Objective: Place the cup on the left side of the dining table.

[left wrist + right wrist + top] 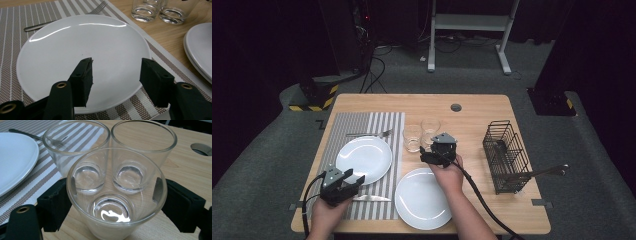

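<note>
**High view:** Your left gripper [352,181] hangs over the near edge of the striped mat [387,125], beside the knife [371,198]. Plate 1 [363,159] lies on the mat, with the fork [369,134] beyond it. Plate 2 [423,198] lies on bare wood under your right forearm. Your right gripper [432,152] sits just before 2 glasses [412,138] standing past the mat. The wire rack [506,155] stands well apart at the right with cutlery in it.

**Left gripper view:** Your jaws are spread wide with nothing between them. They point over the near rim of plate 1 [82,55] and touch nothing.

**Right gripper view:** Your jaws pinch glass 3 [115,202], with 1 pad on each side of its wall. It is upright and just in front of the other 2, which stand side by side. You cannot tell whether its base rests on the table or is a little above it.

**Progress:** This looks like the middle of laying the table. Plate 1, fork and knife seem placed. Glass 3 is gripped but not set at any place. Plate 2 has no mat, fork or knife by it, and the 2 glasses are bunched together, so most of the second setting looks left to do.
</note>
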### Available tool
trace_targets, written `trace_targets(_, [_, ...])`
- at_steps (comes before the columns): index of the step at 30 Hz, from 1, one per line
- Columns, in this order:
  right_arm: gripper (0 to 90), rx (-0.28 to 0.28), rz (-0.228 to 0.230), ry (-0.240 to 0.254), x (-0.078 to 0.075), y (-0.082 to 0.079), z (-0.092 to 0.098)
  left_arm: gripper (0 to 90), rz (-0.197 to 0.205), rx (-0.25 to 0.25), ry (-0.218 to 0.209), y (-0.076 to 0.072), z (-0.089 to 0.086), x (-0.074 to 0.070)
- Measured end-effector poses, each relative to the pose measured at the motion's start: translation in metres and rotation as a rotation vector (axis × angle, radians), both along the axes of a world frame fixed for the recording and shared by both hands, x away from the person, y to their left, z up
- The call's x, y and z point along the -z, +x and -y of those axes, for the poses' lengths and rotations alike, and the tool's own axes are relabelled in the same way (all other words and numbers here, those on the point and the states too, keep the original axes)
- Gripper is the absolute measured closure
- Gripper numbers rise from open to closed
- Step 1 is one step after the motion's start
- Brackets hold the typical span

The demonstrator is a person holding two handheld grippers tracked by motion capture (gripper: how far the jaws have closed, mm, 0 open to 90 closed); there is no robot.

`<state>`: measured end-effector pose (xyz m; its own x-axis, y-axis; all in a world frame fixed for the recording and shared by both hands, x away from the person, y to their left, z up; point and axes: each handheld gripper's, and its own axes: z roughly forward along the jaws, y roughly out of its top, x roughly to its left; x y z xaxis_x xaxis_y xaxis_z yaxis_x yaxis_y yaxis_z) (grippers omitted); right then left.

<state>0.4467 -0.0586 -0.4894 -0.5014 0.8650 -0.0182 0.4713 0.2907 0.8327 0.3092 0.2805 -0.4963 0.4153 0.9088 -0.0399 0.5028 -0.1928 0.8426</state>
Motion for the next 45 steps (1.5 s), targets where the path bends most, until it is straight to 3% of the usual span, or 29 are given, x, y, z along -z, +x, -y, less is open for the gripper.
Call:
trace_targets(9, [15.4, 0.004, -0.033, 0.026, 0.001, 0.005, -0.003, 43.9, -0.002, -0.008, -0.011, 0.0, -0.001, 0.0])
trace_targets(16, [17.7, 0.0, -0.026, 0.034, 0.001, 0.005, -0.002, 44.0, -0.004, -0.007, -0.003, 0.0, 0.0, 0.001])
trace_targets(23, [18.1, -0.002, -0.038, 0.014, -0.001, 0.002, -0.001, 44.0, 0.001, -0.004, -0.013, -0.001, 0.0, 0.0])
trace_targets(45, [18.2, -0.01, 0.051, 0.058, -0.031, -0.031, 0.01, 43.8, -0.002, 0.01, 0.0, 0.0, 0.003, 0.002])
